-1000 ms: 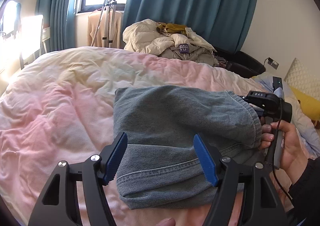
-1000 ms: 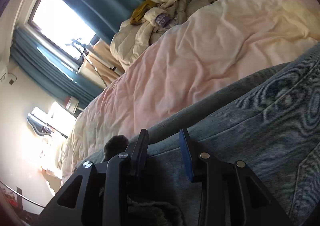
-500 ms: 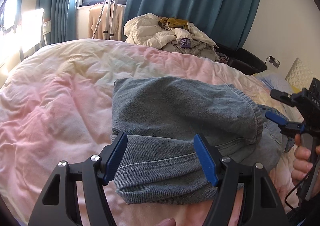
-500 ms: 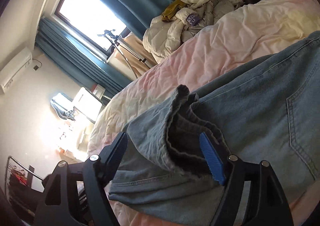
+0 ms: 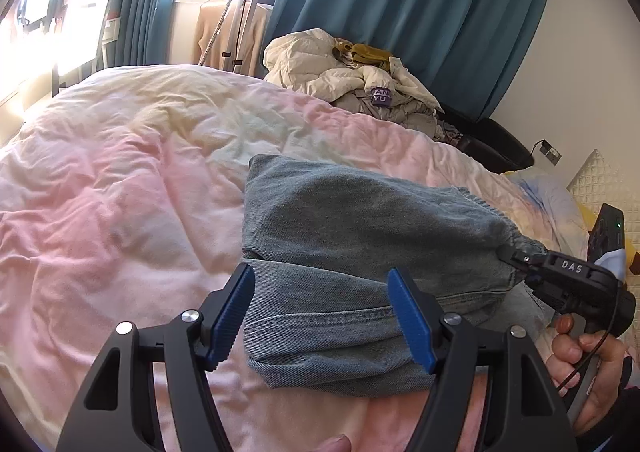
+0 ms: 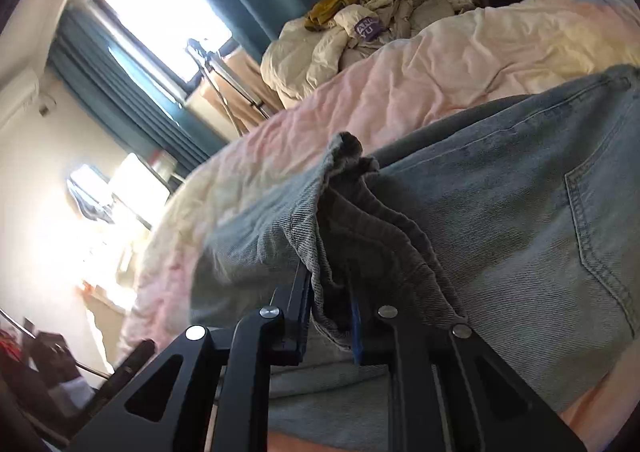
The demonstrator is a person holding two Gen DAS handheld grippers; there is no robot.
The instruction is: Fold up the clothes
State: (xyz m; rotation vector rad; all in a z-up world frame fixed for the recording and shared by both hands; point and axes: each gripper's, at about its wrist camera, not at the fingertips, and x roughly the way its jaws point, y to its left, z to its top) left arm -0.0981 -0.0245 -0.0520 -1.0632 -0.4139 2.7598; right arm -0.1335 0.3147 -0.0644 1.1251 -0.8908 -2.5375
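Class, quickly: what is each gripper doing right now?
Left gripper: open, holding nothing, above the jeans.
Right gripper: shut on the jeans' bunched edge.

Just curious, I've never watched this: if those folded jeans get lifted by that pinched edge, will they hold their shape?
Probably not. The jeans look floppy: the edge bunches into soft pleats in the right gripper. Several stacked denim layers suggest some weight, so the fold would likely sag open.

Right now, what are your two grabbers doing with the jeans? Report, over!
Left gripper open, above the folded jeans. Right gripper shut on the jeans' bunched edge. Jeans on pink duvet. Nothing in the way.
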